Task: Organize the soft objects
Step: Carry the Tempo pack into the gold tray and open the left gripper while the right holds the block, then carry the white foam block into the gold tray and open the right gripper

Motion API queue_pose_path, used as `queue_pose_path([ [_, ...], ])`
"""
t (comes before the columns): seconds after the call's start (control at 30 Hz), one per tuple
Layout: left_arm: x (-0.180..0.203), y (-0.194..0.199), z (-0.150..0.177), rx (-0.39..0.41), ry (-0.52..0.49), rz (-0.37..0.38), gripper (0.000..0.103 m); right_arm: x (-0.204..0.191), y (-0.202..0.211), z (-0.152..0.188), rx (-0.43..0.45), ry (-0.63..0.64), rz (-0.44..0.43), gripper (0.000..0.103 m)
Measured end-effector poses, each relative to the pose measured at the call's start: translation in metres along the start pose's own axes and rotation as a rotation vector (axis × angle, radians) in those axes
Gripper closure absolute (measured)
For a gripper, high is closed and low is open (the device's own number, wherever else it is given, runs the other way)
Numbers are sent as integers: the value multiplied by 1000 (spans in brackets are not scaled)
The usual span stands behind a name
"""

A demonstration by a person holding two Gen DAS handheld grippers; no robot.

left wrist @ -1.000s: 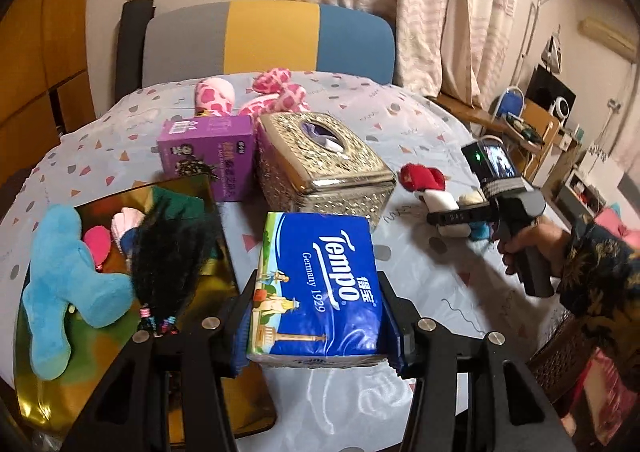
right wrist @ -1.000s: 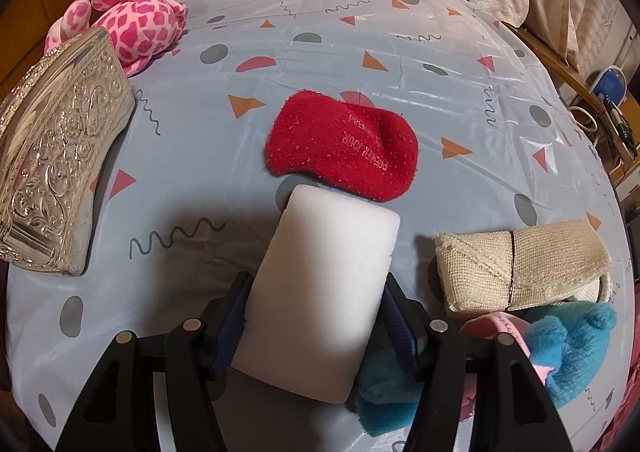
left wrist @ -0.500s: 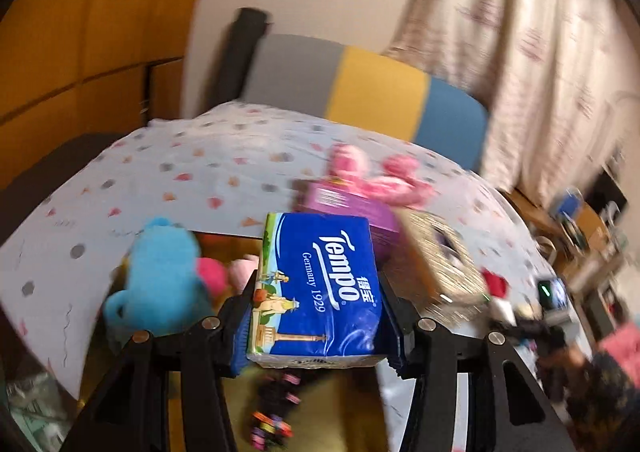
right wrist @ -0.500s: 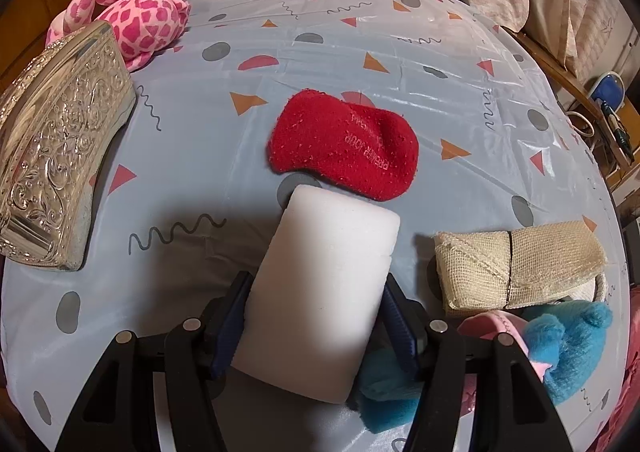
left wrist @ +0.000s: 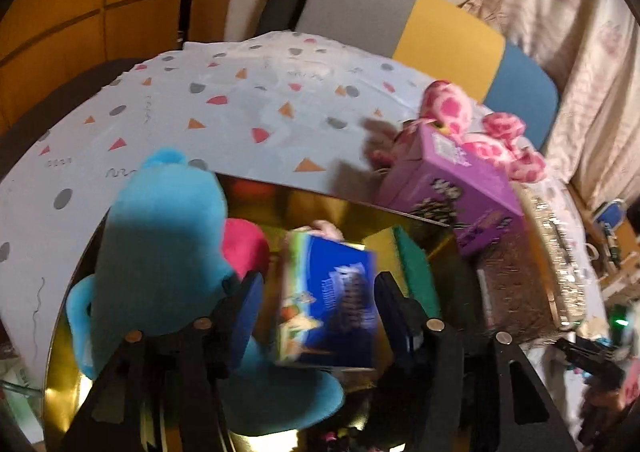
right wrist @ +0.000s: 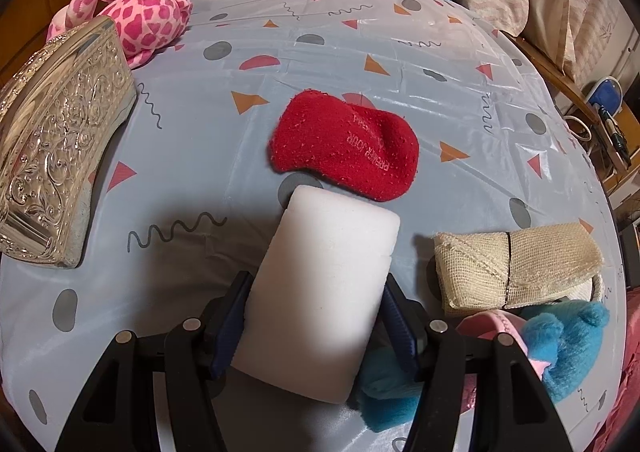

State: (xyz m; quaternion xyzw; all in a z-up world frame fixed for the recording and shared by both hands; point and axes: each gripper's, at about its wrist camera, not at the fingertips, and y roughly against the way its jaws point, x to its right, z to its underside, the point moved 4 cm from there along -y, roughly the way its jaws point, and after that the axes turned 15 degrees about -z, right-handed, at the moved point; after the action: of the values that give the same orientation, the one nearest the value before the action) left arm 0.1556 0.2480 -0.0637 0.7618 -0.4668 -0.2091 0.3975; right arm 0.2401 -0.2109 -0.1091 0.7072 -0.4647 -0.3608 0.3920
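L tongs are opening; tissue pack sits between the pads, tilted, blurred, gaps both sides, so prob. no longer gripped. It's over the gold tray, blue plush just to its left, long axis running away from the tongs. R tongs clamp the white sponge above the tabletop, red sock just ahead.

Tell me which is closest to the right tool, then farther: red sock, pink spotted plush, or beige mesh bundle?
By the right wrist view:
1. Fuzzy red sock, just ahead of the right tool.
2. Beige mesh bundle, off right.
3. Pink spotted plush toy, far left corner.
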Motion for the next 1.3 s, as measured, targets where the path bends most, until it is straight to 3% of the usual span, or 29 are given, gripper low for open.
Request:
queue_pose_path([
  [0.47,-7,56,33,139,-45,-121,35,-1,-1,0,3,10,20,40],
  [0.97,8,104,67,185,-84,-55,30,-12,7,9,-31,-41,71,40],
  [1.13,8,107,73,195,-98,-58,28,-31,18,19,-33,-49,19,41],
  [1.3,2,103,74,184,-81,-62,27,-67,43,28,28,-20,-76,41],
])
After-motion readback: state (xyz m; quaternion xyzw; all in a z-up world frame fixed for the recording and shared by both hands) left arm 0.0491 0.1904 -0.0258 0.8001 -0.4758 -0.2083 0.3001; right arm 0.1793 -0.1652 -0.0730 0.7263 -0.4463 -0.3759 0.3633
